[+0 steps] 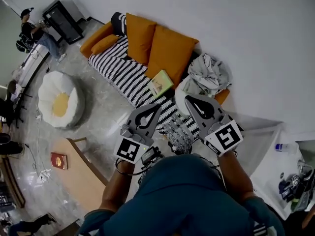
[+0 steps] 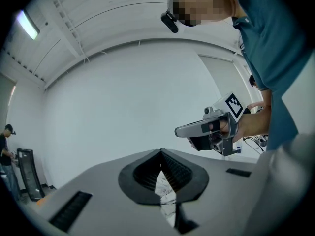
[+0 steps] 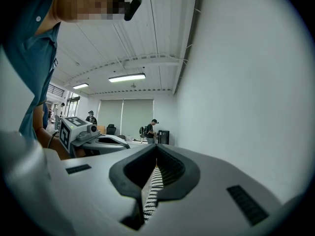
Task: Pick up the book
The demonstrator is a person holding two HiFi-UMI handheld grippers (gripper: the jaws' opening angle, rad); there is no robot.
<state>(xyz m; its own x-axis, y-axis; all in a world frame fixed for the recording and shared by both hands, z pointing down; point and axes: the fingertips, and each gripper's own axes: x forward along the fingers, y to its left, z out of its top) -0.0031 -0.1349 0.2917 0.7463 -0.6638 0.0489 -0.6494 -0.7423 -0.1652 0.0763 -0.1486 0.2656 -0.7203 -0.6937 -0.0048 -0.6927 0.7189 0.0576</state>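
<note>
Book [image 1: 160, 82], just one, on the striped sofa [image 1: 118, 69]; left gripper [image 1: 157, 106] and right gripper [image 1: 187, 98] fingers closed, empty.

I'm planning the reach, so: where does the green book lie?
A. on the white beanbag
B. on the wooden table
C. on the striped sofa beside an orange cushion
C: the head view shows the green book on the striped sofa, next to the orange cushion.
</note>
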